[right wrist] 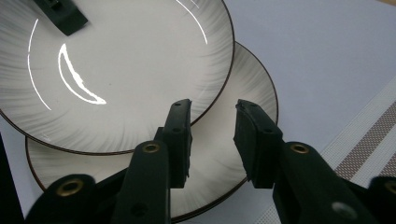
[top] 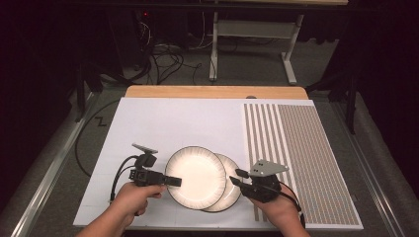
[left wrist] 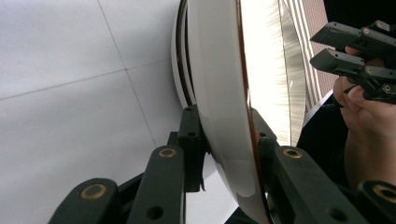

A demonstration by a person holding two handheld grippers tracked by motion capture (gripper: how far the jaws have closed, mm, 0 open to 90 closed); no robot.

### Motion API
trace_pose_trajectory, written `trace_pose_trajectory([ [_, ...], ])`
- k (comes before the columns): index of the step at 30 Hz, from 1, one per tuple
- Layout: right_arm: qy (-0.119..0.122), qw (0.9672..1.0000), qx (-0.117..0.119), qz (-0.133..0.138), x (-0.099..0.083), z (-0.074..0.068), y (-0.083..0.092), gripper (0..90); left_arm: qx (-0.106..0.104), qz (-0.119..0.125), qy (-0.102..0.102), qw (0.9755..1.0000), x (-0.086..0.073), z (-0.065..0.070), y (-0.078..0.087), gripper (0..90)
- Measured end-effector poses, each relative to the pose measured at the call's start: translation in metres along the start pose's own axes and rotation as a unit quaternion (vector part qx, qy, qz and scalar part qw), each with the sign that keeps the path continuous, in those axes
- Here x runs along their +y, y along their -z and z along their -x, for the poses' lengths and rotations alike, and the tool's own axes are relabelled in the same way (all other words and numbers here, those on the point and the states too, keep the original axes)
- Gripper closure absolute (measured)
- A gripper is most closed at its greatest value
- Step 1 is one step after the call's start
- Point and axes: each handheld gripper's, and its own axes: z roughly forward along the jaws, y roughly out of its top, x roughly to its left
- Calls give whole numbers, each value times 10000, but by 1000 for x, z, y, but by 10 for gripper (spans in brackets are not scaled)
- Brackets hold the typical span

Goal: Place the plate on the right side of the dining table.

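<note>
Upper plate (top: 195, 177): white, dark-rimmed, overlapping the lower plate (top: 232, 190) on the white sheet (top: 173, 123) at the counter's near edge. Left gripper (top: 170, 181): jaws clamped on the upper plate's left rim, one above and one below. Right gripper (top: 236, 177): jaws parted, gripping nothing, poised over the lower plate's right rim with the rim between them. Striped placemat (top: 301, 163): just right of the plates.

A white sheet (top: 163, 123) and a striped placemat (top: 301, 158) cover the wooden table (top: 212, 92).
</note>
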Motion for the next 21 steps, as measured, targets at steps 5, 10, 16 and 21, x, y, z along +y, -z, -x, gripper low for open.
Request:
trace_pose_trajectory([
  [5, -46, 10000, -50, 55, -1, 4, 3, 590, -3, 174, -70, 9998, -1, -1, 4, 748],
  [10, -86, 9998, -148, 98, -3, 7, 6, 540, 2, 330, -168, 9993, -2, 0, 7, 760],
  [16, -167, 9995, -171, 199, -4, 13, 11, 500, 10, 553, -323, 9979, -3, -1, 11, 771],
  [21, -194, 9990, -274, 297, -7, 17, 17, 444, 13, 768, -515, 9957, -3, -1, 15, 782],
])
